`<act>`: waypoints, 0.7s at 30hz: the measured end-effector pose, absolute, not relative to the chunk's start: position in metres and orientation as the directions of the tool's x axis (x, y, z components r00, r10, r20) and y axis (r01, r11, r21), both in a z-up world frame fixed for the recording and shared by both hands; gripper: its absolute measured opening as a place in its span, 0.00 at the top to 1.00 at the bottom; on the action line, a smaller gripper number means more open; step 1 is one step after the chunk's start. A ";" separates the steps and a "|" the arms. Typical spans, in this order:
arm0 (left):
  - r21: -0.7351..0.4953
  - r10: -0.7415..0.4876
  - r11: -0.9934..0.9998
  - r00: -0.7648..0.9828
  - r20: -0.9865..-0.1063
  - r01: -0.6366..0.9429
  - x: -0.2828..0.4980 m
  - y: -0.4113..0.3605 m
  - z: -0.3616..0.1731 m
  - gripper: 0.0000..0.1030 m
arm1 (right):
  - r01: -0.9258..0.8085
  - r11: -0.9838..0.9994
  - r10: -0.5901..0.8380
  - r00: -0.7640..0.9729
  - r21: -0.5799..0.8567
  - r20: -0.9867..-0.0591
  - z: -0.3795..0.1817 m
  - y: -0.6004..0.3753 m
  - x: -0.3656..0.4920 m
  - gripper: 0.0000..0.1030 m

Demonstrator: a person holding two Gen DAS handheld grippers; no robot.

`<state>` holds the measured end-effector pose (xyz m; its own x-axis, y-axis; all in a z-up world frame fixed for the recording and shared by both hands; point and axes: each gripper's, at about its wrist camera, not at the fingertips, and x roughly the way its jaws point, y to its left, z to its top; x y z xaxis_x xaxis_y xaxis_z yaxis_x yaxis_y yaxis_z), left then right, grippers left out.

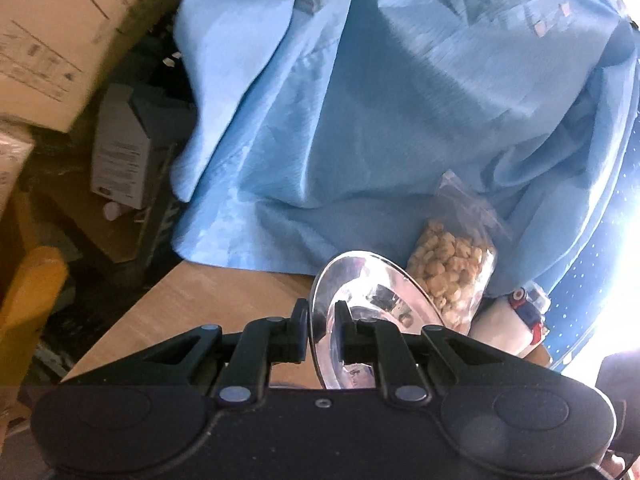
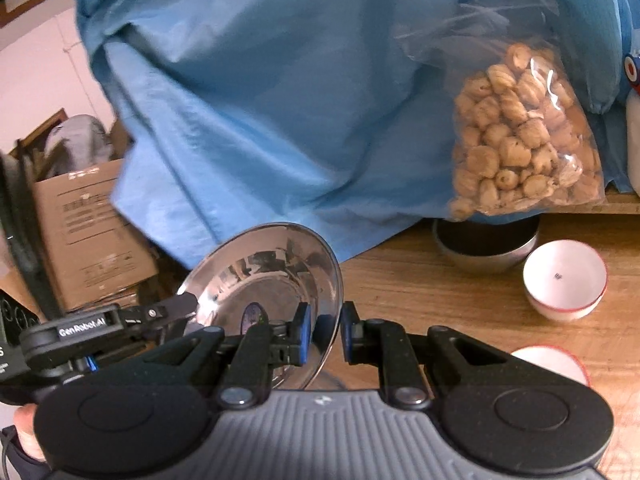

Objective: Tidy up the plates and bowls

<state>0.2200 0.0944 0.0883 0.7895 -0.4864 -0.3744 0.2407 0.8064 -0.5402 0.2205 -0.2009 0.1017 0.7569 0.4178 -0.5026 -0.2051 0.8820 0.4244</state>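
Note:
A shiny steel plate (image 2: 272, 276) is held tilted above the wooden table (image 2: 440, 292) by both grippers at once. My right gripper (image 2: 326, 332) is shut on its right rim, and the thin edge runs between the blue pads (image 2: 304, 330). My left gripper (image 2: 191, 306) comes in from the left and pinches the opposite rim. In the left wrist view the same plate (image 1: 372, 292) stands on edge, with my left gripper (image 1: 322, 332) shut on its rim. A white red-rimmed bowl (image 2: 564, 280), a second one (image 2: 556, 364) and a dark grey bowl (image 2: 484, 248) rest on the table.
A clear bag of round snacks (image 2: 520, 148) leans on a big blue cloth (image 2: 260, 100) behind the table. Cardboard boxes (image 2: 88, 232) stand beyond the table's left edge. A white container (image 1: 508, 320) sits at the right.

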 end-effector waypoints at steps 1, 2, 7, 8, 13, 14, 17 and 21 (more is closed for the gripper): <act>-0.541 -0.486 0.806 0.788 -0.377 0.239 0.215 0.096 0.087 0.88 | -0.211 0.880 0.422 0.756 0.425 -0.500 0.102 -0.199 0.216 0.83; -0.543 -0.489 0.805 0.785 -0.381 0.238 0.209 0.098 0.086 0.88 | -0.214 0.881 0.423 0.755 0.422 -0.500 0.101 -0.197 0.211 0.83; -0.532 -0.469 0.816 0.795 -0.386 0.223 0.183 0.101 0.081 0.88 | -0.219 0.876 0.434 0.746 0.429 -0.506 0.097 -0.193 0.188 0.83; -0.522 -0.458 0.824 0.801 -0.386 0.220 0.177 0.100 0.079 0.87 | -0.219 0.877 0.434 0.743 0.428 -0.510 0.096 -0.191 0.184 0.83; -0.519 -0.445 0.831 0.800 -0.402 0.201 0.163 0.100 0.067 0.87 | -0.213 0.881 0.429 0.734 0.422 -0.526 0.090 -0.188 0.171 0.83; -0.515 -0.444 0.834 0.797 -0.409 0.200 0.161 0.100 0.064 0.86 | -0.212 0.882 0.428 0.734 0.422 -0.527 0.090 -0.189 0.169 0.83; -0.498 -0.437 0.844 0.792 -0.425 0.199 0.155 0.097 0.058 0.85 | -0.212 0.883 0.427 0.734 0.419 -0.528 0.088 -0.190 0.162 0.83; -0.480 -0.424 0.857 0.787 -0.449 0.188 0.154 0.094 0.049 0.84 | -0.209 0.895 0.409 0.736 0.394 -0.539 0.088 -0.187 0.158 0.83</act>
<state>0.1537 0.0941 0.0487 0.7871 -0.4235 -0.4485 0.1879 0.8571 -0.4796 0.1584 -0.1867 0.0876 0.7360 0.4092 -0.5393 -0.2093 0.8951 0.3936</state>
